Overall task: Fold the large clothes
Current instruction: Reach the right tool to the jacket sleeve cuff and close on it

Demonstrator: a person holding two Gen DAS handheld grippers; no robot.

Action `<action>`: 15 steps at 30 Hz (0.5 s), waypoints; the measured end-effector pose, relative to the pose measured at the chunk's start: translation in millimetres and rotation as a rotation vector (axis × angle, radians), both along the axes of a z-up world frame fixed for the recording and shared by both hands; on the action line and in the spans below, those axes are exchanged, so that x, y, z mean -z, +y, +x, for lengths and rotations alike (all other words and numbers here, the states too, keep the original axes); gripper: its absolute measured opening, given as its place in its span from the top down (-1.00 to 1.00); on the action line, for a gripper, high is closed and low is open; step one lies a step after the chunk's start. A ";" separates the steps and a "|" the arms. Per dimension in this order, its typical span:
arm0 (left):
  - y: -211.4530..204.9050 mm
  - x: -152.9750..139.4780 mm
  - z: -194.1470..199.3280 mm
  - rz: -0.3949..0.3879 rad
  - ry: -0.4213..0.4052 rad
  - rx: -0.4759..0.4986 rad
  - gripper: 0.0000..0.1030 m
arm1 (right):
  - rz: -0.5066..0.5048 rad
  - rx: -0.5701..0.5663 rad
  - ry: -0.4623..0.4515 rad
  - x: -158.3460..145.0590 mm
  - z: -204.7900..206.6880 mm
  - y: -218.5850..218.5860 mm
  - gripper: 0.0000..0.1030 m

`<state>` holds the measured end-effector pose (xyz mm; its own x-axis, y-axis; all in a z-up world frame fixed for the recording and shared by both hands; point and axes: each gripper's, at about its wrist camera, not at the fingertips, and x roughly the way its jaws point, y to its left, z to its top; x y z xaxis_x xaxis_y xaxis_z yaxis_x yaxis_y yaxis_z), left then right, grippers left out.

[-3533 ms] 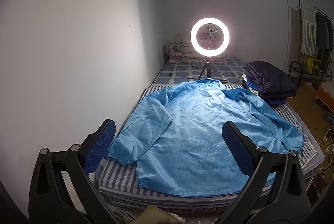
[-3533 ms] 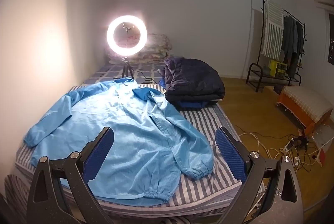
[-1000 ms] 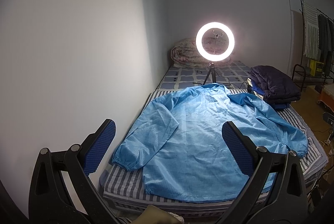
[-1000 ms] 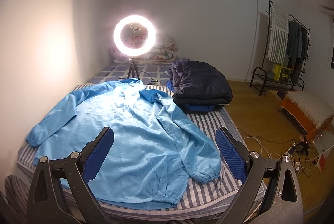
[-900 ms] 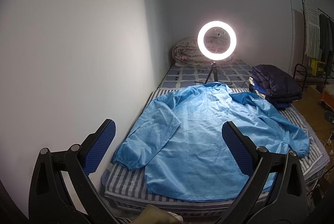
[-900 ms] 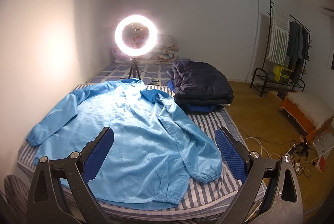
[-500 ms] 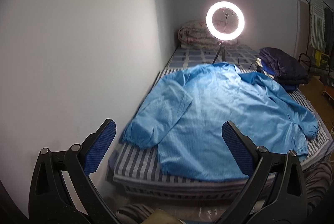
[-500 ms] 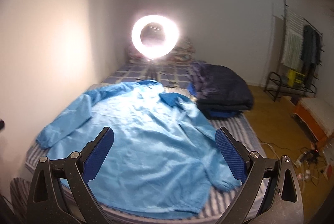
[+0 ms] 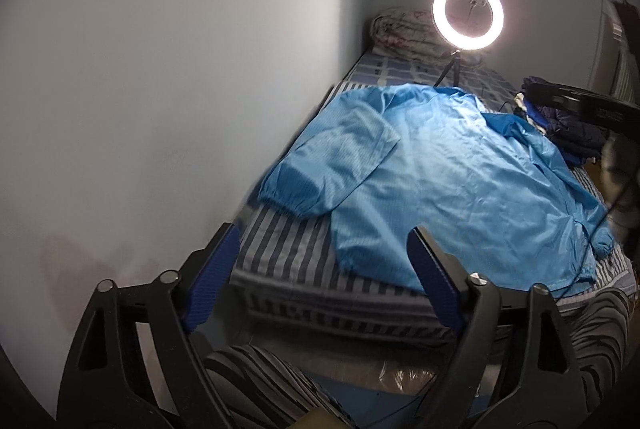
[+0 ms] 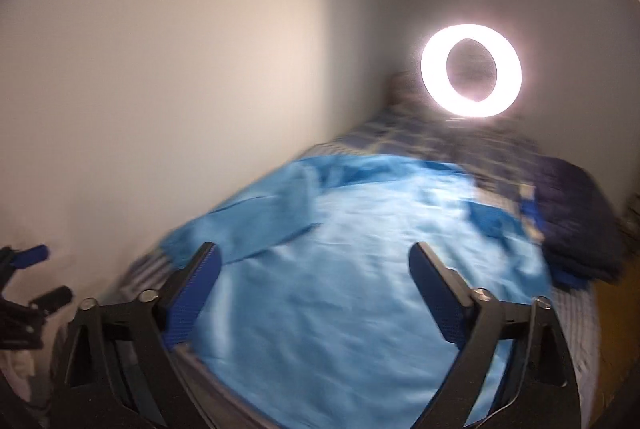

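Fingers spread, closing, nothing between – left view alone shows jacket hem, right blurs.

A: Bedroom in a home, right?
B: Yes. Bed with striped sheet against a plain wall, rolled quilt at the far end.
A: Anything else homey?
B: Folded dark clothes on the bed, lit ring light on a tripod.
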<state>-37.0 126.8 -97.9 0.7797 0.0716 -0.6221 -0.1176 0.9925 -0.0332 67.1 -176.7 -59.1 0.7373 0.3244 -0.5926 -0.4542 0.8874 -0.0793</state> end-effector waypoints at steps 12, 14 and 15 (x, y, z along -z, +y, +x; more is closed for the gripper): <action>33.4 21.2 -10.5 -0.052 0.054 -0.084 -0.63 | -0.003 -0.316 0.358 104.2 65.3 132.6 -0.25; 36.0 22.4 -12.2 -0.051 0.057 -0.092 -0.63 | -0.032 -0.348 0.371 122.3 69.7 152.7 -0.23; 36.6 22.7 -13.1 -0.050 0.059 -0.095 -0.63 | -0.046 -0.364 0.382 130.3 70.5 161.9 -0.19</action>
<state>-50.1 163.4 -120.7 0.7330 0.1111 -0.6711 -0.2143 0.9741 -0.0728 137.5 -14.8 -189.3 0.3104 0.4863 -0.8168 -0.7363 0.6665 0.1169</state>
